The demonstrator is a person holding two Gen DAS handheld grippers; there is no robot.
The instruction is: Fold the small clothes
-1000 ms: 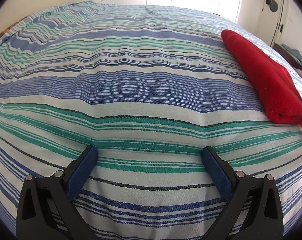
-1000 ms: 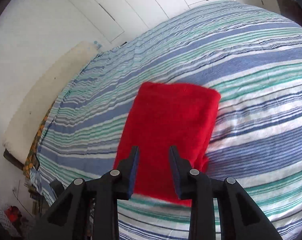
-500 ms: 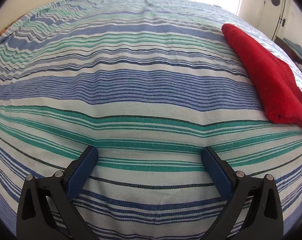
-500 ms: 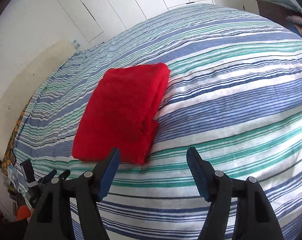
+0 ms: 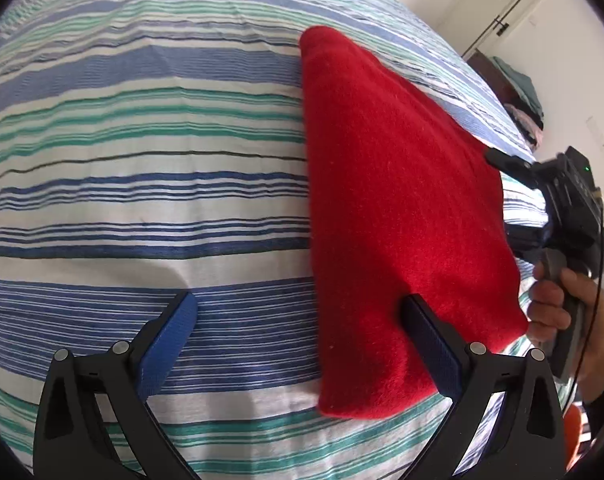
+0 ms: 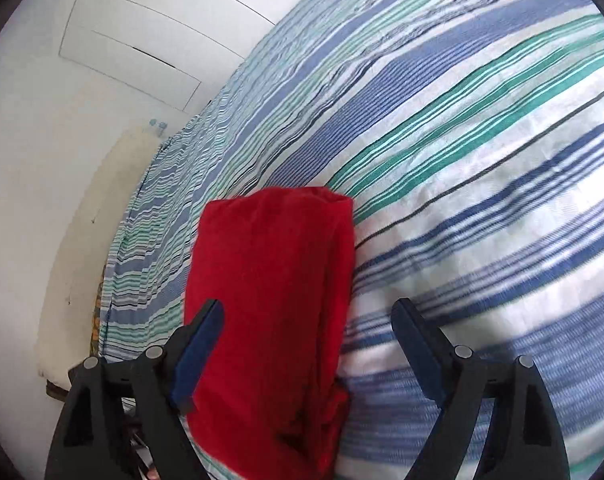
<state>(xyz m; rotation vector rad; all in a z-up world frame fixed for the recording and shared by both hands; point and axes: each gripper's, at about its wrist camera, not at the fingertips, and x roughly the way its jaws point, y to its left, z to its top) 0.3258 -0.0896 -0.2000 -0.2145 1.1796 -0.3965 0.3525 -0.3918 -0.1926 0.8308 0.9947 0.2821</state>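
The red garment (image 5: 397, 208), folded, lies on the striped bedspread (image 5: 142, 184), its long axis running away from both tongs. The left gripper (image 5: 302, 344) and right gripper (image 6: 307, 344) gape wide, each straddling 1 near edge.

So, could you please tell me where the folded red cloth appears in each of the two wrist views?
Left wrist: the red cloth lies right of centre, running toward the right finger.
Right wrist: the red cloth sits low and left of centre, between the open fingers.
Shared landmark: the striped bedspread beneath it.
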